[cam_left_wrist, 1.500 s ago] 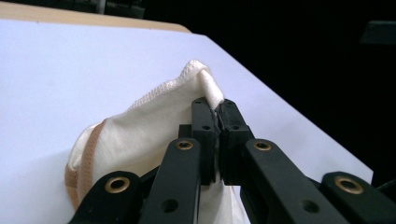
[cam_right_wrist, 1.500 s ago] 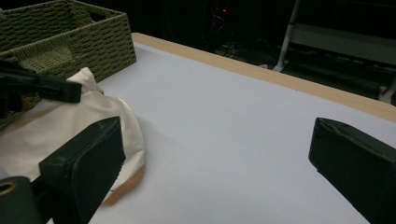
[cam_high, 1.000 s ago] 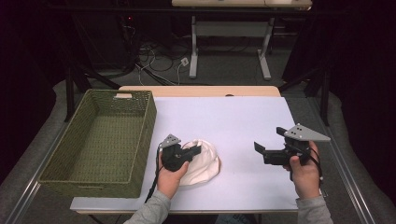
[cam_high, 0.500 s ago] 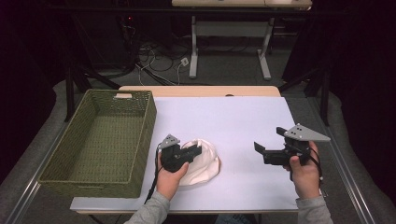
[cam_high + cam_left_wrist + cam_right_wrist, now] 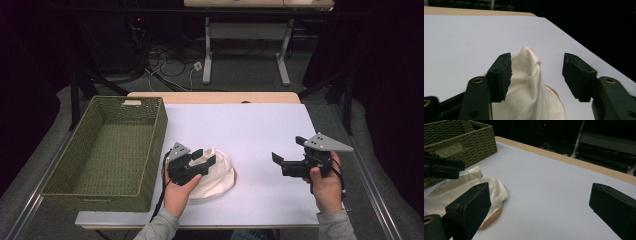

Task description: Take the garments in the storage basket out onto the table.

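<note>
Left claw (image 5: 536, 75) has just been opening, and its jaws now sit apart around a pinched-up peak of the cream cloth (image 5: 217, 172), not squeezing it. That cloth is draped over something wooden on the white surface (image 5: 260, 130), just beside the green basket (image 5: 107, 150), probably where it's headed. Right claw (image 5: 285, 159) hangs wide open and empty, well off to the side, looks like it's just waiting.

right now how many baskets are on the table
1: the green woven basket stands at the table's left side, left of the cream cloth.
</note>
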The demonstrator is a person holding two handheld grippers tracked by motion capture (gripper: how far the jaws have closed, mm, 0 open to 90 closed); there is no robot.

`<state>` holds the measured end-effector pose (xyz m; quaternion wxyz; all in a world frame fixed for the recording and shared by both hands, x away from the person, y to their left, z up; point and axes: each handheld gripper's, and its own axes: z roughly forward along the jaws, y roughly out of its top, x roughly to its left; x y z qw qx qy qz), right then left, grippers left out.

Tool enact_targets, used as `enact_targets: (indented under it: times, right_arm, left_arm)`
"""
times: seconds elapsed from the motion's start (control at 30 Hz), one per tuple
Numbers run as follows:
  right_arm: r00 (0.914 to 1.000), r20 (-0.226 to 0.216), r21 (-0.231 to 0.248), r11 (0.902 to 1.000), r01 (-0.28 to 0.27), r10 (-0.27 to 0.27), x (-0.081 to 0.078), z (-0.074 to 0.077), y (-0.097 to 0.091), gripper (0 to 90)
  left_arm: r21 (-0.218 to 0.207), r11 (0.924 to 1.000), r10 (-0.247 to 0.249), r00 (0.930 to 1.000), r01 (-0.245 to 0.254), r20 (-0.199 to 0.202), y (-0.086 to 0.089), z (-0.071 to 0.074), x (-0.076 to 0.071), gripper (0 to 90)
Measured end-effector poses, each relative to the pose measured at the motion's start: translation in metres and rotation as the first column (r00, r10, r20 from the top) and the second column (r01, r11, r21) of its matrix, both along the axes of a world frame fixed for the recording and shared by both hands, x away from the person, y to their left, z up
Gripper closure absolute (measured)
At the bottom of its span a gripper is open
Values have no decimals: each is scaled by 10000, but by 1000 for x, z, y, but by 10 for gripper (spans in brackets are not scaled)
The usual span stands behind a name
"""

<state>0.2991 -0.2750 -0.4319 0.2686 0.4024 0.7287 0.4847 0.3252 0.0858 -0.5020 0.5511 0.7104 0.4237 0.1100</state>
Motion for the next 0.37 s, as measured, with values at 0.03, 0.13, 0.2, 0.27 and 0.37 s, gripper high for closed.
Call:
enact_targets:
  times: [0.03, 0.13, 0.2, 0.27, 0.37]
  right_arm:
    - [10000, -1, -2, 10000, 1, -1, 0, 0, 0, 34]
    - [10000, -8, 5, 10000, 7, -7, 0, 0, 0, 34]
    - [10000, -15, -2, 10000, 0, 0, 0, 0, 1, 34]
    - [10000, -27, 21, 10000, 9, -9, -1, 0, 1, 34]
    - [10000, 50, -58, 10000, -50, 50, -1, 1, 1, 34]
  left_arm:
    - [0, 10000, 0, 10000, 0, 0, 0, 0, 0, 370]
    - [231, 9997, 57, 9999, -59, 95, 3, 6, -3, 345]
    - [139, 9999, 90, 9996, -94, 250, 5, 10, -5, 345]
    - [136, 9999, 54, 9983, -62, 589, 8, 16, -8, 345]
    - [-130, 9999, -47, 9982, 55, 597, 17, 25, -13, 345]
